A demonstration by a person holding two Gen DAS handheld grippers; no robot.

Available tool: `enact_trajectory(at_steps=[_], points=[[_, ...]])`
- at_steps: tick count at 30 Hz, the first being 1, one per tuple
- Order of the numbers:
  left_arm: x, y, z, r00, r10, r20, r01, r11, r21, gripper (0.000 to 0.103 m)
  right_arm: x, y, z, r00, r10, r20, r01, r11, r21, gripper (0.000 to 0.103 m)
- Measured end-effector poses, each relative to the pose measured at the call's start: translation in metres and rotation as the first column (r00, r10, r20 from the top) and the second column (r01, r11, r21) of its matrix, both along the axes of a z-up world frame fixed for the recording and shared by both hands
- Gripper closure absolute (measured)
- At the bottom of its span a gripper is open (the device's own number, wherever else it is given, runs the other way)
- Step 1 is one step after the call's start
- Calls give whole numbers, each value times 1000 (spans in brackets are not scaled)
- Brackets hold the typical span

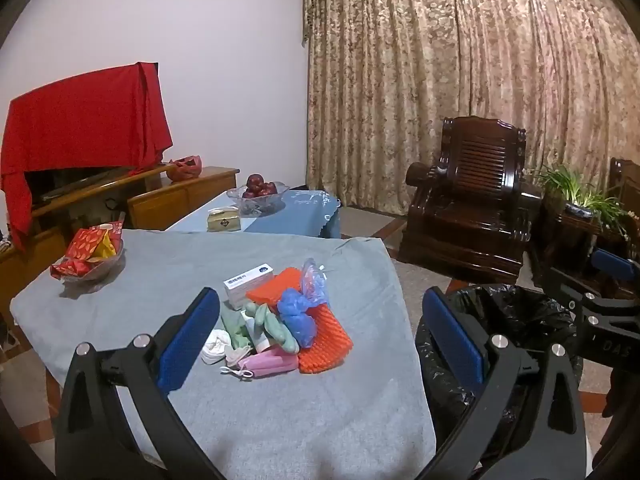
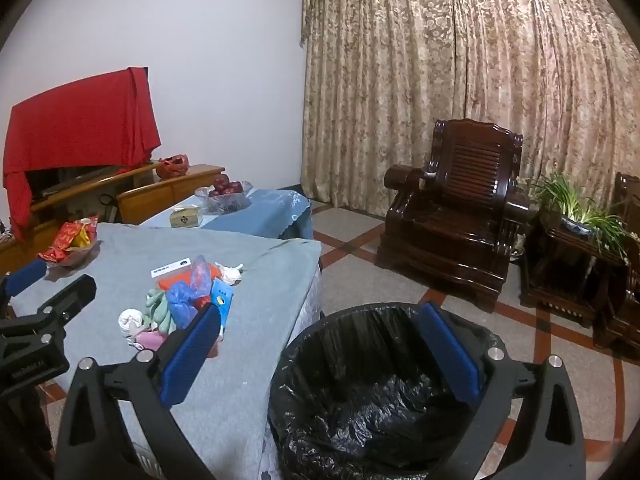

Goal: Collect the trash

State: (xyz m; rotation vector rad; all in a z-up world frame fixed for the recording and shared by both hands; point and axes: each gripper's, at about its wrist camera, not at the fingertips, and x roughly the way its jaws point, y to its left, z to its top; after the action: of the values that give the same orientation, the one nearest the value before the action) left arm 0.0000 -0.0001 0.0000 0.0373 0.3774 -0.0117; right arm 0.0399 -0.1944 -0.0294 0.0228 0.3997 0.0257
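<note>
Both hand-held grippers held wide apart, nothing gripped: left hand-held gripper (image 1: pixel 318 332), right hand-held gripper (image 2: pixel 324 346). Trash pile (image 1: pixel 280 316) heaped on worktop (image 1: pixel 280 400), lined bin (image 2: pixel 360 380) beside it. Risk judged: tangled light items snagged, neighbours dragged off edge.

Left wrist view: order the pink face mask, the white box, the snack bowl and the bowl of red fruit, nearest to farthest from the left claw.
From the left claw, which is open over the grey table:
1. Pink face mask, at the near edge of the trash pile.
2. White box, at the back of the pile.
3. Snack bowl, far left of the same table.
4. Bowl of red fruit, on the blue table beyond.
</note>
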Motion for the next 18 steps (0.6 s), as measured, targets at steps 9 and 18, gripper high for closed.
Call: enact_trajectory(at_steps=[9,18], points=[[0,0,0,1000,2,-3,-2,1000,-2,5,0,0,-1,1000,0,2,0,1000,-1,6],[0,0,0,1000,4,-3,-4,1000,-2,5,0,1,-1,1000,2,-1,-2,1000,-1,6]])
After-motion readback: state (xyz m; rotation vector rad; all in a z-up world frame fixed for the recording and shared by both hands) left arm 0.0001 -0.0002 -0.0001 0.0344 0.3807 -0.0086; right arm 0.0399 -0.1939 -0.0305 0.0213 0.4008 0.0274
